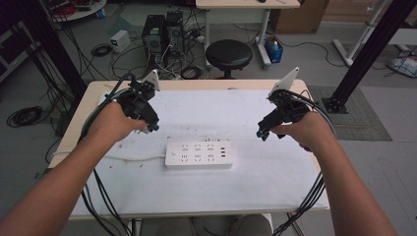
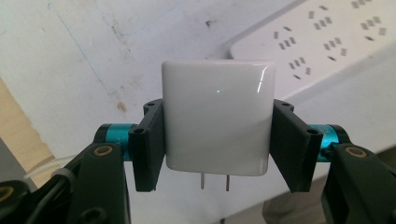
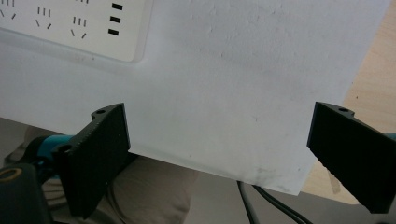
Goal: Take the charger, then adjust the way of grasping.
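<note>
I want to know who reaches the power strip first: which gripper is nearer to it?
Roughly even, the left slightly nearer. The left gripper, holding a white charger, hovers off the power strip at its far-left corner; the right gripper, open, hovers off its far-right corner.

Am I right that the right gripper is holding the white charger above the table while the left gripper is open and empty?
Not quite: the sides are swapped. The left gripper is shut on the white charger, as the left gripper view shows, and the right gripper is open and empty above the table.
</note>
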`<state>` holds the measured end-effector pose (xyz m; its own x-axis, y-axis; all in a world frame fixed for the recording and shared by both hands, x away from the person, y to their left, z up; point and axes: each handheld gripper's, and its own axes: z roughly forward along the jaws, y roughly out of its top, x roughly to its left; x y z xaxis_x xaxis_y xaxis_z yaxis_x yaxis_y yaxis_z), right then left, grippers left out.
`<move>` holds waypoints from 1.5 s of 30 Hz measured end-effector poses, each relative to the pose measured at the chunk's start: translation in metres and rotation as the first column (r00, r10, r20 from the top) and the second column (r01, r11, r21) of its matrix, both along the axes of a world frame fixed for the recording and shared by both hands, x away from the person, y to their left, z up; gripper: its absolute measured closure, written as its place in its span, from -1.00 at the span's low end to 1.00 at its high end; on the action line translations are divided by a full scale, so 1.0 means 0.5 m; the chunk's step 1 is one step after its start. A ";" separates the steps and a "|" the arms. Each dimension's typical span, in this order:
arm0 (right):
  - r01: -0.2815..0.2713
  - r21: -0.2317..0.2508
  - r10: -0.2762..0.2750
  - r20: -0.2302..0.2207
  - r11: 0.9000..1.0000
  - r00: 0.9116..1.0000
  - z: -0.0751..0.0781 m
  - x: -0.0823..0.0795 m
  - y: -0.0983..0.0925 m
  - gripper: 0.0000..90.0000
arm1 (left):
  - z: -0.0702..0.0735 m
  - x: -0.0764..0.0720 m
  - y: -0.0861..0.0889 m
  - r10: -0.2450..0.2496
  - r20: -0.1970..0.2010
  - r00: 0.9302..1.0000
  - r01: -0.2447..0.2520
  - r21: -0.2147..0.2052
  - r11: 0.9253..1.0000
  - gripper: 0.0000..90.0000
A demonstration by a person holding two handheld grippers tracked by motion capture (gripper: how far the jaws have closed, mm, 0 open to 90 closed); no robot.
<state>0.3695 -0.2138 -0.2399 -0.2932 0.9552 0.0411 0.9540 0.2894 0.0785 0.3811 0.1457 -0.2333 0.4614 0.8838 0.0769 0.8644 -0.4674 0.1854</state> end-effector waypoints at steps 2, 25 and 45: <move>0.001 0.002 -0.001 0.003 1.000 1.000 0.001 -0.002 -0.001 -0.89 | 0.011 -0.009 -0.003 -0.011 0.008 1.000 0.011 0.023 1.000 -0.08; 0.001 0.276 0.005 -0.021 0.961 1.000 0.021 -0.015 0.012 -0.88 | 0.027 -0.069 -0.110 -0.337 0.084 0.938 0.346 -0.141 0.928 -0.08; 0.013 0.578 0.074 -0.128 0.816 0.989 -0.010 -0.025 0.058 -0.88 | -0.026 -0.115 -0.198 -0.628 0.312 0.713 0.697 -0.214 0.684 -0.08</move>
<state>0.3568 -0.1847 -0.2448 -0.2710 0.7339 0.6228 0.9589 0.2621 0.1084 0.3237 0.0467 -0.2465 0.9388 0.3434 0.0258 0.2757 -0.7943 0.5413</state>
